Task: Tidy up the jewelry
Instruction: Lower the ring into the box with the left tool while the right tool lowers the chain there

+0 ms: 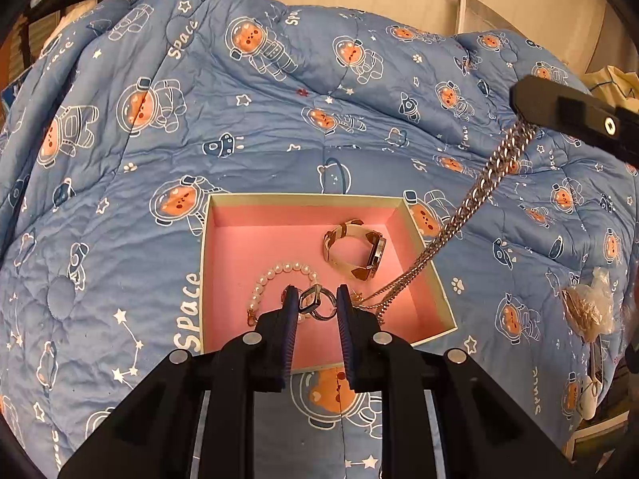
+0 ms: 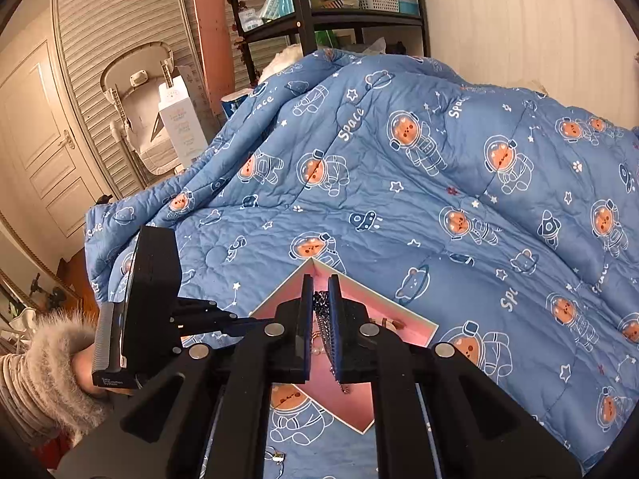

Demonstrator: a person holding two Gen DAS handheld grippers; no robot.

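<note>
Watch (image 1: pixel 356 250), pearl bracelet (image 1: pixel 275 279) in pink box (image 1: pixel 239 247)

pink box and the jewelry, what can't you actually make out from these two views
- Pink box: near edge hidden behind the left gripper in the left wrist view.
- Pearl bracelet: its near part is covered by a left finger.
- Small rings between the left fingers: too tangled to count.
- Chain: in the right wrist view, the right gripper hides most of it.
- Plastic bag at the right edge: contents too blurred.
</note>
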